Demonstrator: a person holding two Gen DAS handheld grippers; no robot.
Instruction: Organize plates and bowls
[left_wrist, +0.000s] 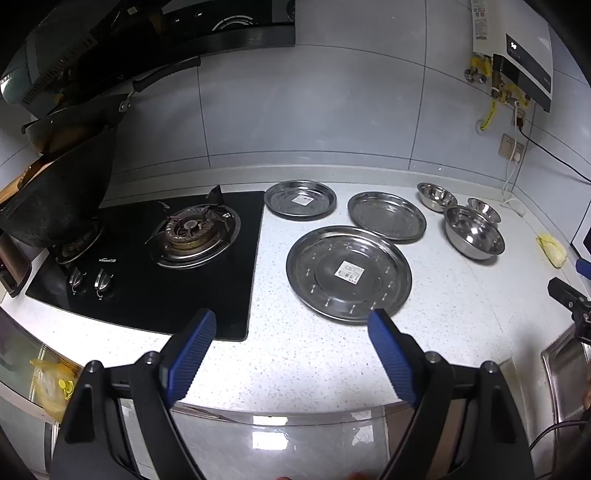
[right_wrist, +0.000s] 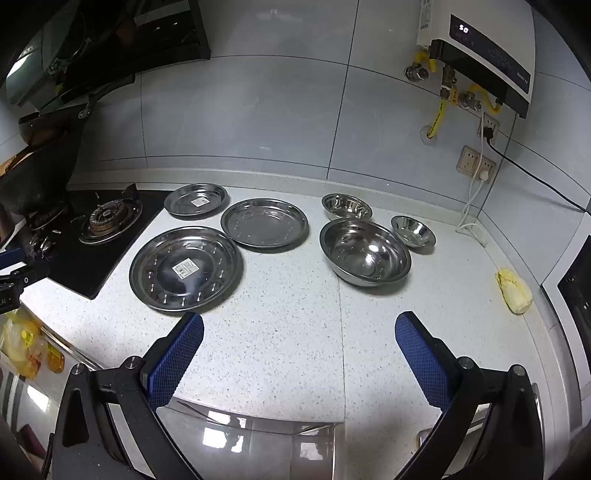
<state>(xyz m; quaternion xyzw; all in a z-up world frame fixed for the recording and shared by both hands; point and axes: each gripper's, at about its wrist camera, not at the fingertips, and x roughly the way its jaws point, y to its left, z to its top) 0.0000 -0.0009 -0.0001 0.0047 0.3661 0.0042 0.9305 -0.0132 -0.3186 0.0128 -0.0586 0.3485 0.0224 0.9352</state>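
Three steel plates lie apart on the speckled white counter (right_wrist: 288, 332): a large one with a label (left_wrist: 349, 275) (right_wrist: 186, 269), a medium one (left_wrist: 386, 216) (right_wrist: 264, 225), and a small labelled one (left_wrist: 300, 200) (right_wrist: 196, 199) at the back. To their right stand three steel bowls: a large bowl (left_wrist: 474, 232) (right_wrist: 365, 253), a medium bowl (left_wrist: 436, 196) (right_wrist: 346, 206) and a small bowl (left_wrist: 484, 209) (right_wrist: 413, 230). My left gripper (left_wrist: 291, 321) hovers open over the counter's front edge, just short of the large plate. My right gripper (right_wrist: 299, 325) is open too, empty, in front of the large bowl.
A black gas hob (left_wrist: 155, 258) with a dark pot (left_wrist: 55, 206) sits left of the plates. A yellow cloth (right_wrist: 514, 291) lies at the right by a dark appliance. A sink rim (left_wrist: 565, 369) shows at the far right. A water heater (right_wrist: 480, 55) and cables hang on the tiled wall.
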